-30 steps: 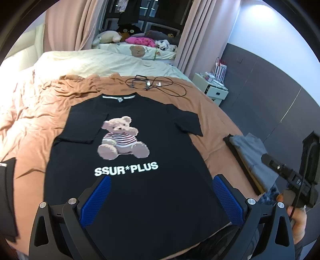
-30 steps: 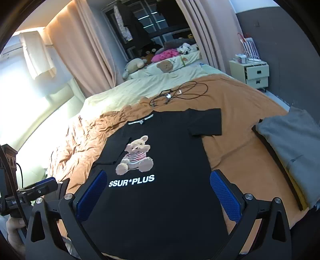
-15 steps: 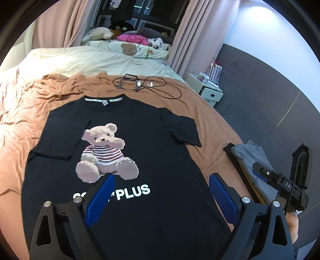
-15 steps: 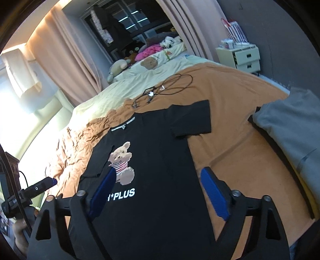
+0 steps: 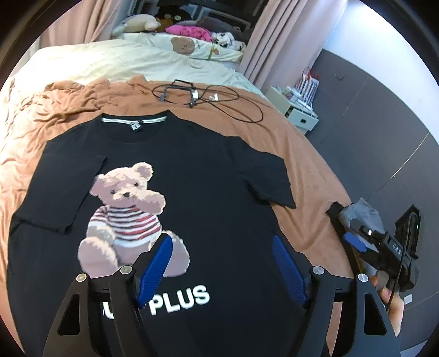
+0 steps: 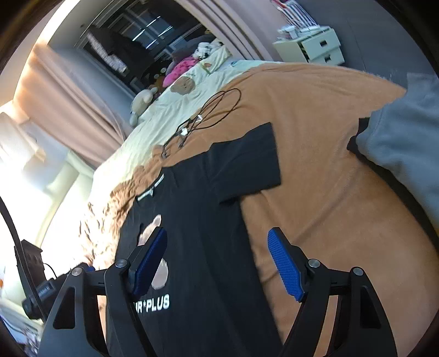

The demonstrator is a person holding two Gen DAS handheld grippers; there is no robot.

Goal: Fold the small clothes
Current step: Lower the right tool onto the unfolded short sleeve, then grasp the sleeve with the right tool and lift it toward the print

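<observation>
A black T-shirt with a teddy bear print and white lettering lies flat, front up, on the orange bedspread. Its left sleeve is folded in over the chest; the right sleeve spreads out. My left gripper hovers open above the shirt's lower middle, holding nothing. My right gripper hangs open over the shirt's right edge, tilted, also with nothing between its blue pads. In the left wrist view the right gripper appears at the far right, held by a hand.
A folded grey garment on a dark one lies at the bed's right edge. Black cables are coiled beyond the collar. Cream bedding with stuffed toys fills the far side. A white nightstand stands by the dark wall.
Both grippers have moved forward and lower over the shirt. The right wrist view has rolled to a tilt and shifted toward the shirt's right edge. The shirt has not moved.
</observation>
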